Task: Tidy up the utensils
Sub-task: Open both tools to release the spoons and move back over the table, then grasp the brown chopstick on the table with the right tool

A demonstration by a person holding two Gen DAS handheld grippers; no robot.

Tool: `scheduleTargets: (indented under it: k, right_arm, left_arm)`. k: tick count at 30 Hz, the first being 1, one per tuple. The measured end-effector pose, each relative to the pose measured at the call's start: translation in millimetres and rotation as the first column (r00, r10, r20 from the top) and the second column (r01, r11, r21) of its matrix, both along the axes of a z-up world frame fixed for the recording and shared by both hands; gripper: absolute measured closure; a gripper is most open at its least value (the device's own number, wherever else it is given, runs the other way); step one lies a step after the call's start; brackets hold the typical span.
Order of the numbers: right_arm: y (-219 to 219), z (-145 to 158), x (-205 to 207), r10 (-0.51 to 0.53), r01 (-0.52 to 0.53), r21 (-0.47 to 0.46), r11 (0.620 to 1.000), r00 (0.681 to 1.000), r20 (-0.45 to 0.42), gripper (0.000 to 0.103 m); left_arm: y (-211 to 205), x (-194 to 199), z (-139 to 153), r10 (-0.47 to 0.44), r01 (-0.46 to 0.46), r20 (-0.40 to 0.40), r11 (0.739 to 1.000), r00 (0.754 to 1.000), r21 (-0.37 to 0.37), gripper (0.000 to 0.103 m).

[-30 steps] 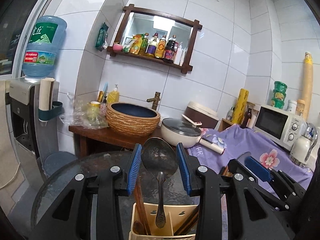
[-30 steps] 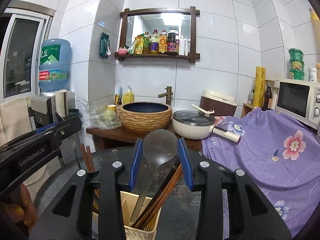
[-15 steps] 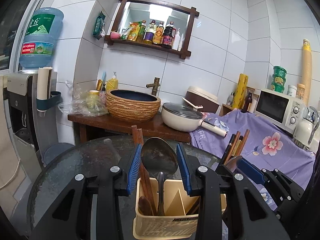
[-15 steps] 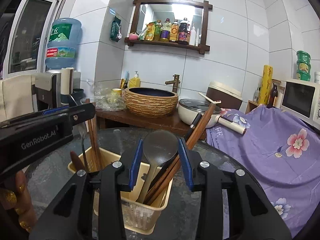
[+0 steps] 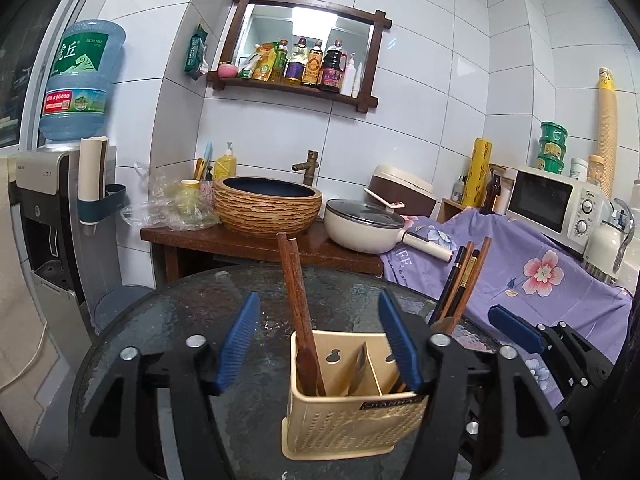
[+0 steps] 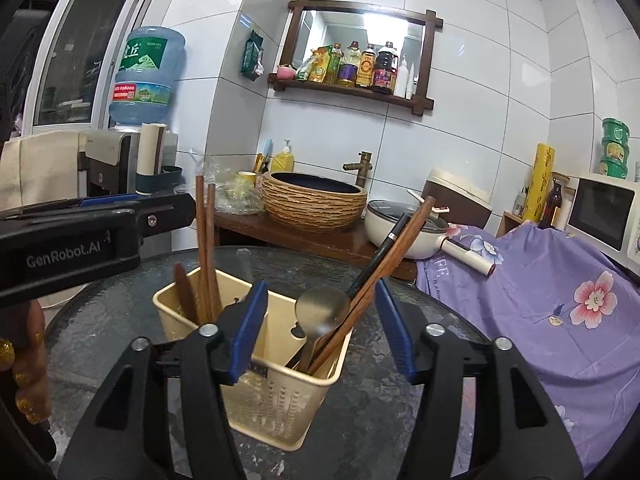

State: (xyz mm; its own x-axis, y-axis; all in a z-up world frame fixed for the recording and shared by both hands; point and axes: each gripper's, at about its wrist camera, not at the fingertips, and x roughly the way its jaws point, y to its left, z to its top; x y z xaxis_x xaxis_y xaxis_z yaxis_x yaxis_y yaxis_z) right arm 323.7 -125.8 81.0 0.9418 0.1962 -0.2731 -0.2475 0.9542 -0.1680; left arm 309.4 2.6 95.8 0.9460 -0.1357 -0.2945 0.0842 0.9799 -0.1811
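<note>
Both grippers are letting go over the beige caddy (image 6: 276,392) on the glass table (image 5: 180,320). The left gripper (image 5: 320,340) has its jaws opening, nothing pinched; the brown chopsticks (image 5: 294,280) stand free between its blue pads, down in the caddy's left compartment. The right gripper (image 6: 320,328) is opening too, and the metal spoon (image 6: 320,312) leans loose between its pads, bowl up, beside slanting chopsticks in the right compartment. "GenRobot.AI" reads on the left gripper's side in the right wrist view. The caddy's dark label, just under the left gripper's right pad, is too blurred to read.
</note>
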Motion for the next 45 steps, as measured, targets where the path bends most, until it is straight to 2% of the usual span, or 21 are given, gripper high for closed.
scheduleTargets:
  k: [3,5,9,11,17,20,26,31,33,35,39,45]
  right_arm:
    - [-3.6,-1.1,-14.0,0.028,-0.027,0.007,1.0,1.0,-0.006,0.04]
    - [-6.2,-3.7,-27.3,0.043,-0.042,0.019,0.999,0.999,-0.013,0.037]
    - [-10.4,-13.5,-52.4,0.084,-0.081,0.059,0.995,0.995,-0.044,0.033]
    - [-8.4,-21.8,-61.1,0.116,-0.111,0.069,0.991,0.99,-0.077,0.032]
    - [10.9,-55.5,-77.1,0.189,-0.185,0.038,0.982,0.965,-0.184,0.032]
    - [26.9,-70.9,-80.5,0.247,-0.25,0.023,0.968,0.932,-0.265,0.032]
    - [62.8,-94.9,-86.3,0.329,-0.356,-0.007,0.935,0.872,-0.363,0.032]
    - [89.7,-113.7,-74.8,0.369,-0.416,0.01,0.909,0.795,-0.482,0.032]
    - [97.1,-119.3,-69.8,0.37,-0.422,0.017,0.906,0.774,-0.514,0.033]
    - [103.4,-124.7,-62.9,0.369,-0.428,0.021,0.904,0.753,-0.544,0.038]
    - [113.6,-131.4,-45.6,0.387,-0.45,0.046,0.892,0.708,-0.591,0.042]
    - [129.0,-142.4,-18.1,0.352,-0.452,0.004,0.892,0.689,-0.633,0.058]
  left_arm:
    - [5.8,-10.9,-4.4,0.004,-0.005,-0.014,1.0,1.0,-0.012,0.032]
    - [11.7,-20.9,-11.5,0.005,-0.006,-0.039,1.0,0.999,-0.021,0.022]
    - [23.8,-40.6,-28.6,0.008,-0.011,-0.077,0.999,0.997,-0.04,0.018]
    - [28.6,-50.0,-36.5,0.018,-0.021,-0.093,0.999,0.995,-0.027,0.013]
    - [44.7,-77.8,-64.1,0.081,-0.075,-0.144,0.996,0.986,0.046,0.008]
    - [57.3,-88.4,-76.2,0.108,-0.098,-0.182,0.993,0.977,0.06,0.008]
    - [83.8,-106.8,-95.9,0.14,-0.133,-0.251,0.99,0.958,0.046,0.008]
    - [102.9,-118.3,-107.0,0.162,-0.158,-0.288,0.987,0.944,0.034,0.007]
    - [109.3,-121.7,-109.2,0.166,-0.162,-0.294,0.986,0.941,0.038,0.007]
    - [112.9,-121.9,-109.8,0.174,-0.166,-0.301,0.985,0.938,0.052,0.007]
    - [121.2,-123.6,-109.5,0.196,-0.183,-0.305,0.98,0.932,0.071,0.007]
    - [129.8,-125.9,-113.9,0.201,-0.19,-0.317,0.98,0.927,0.065,0.007]
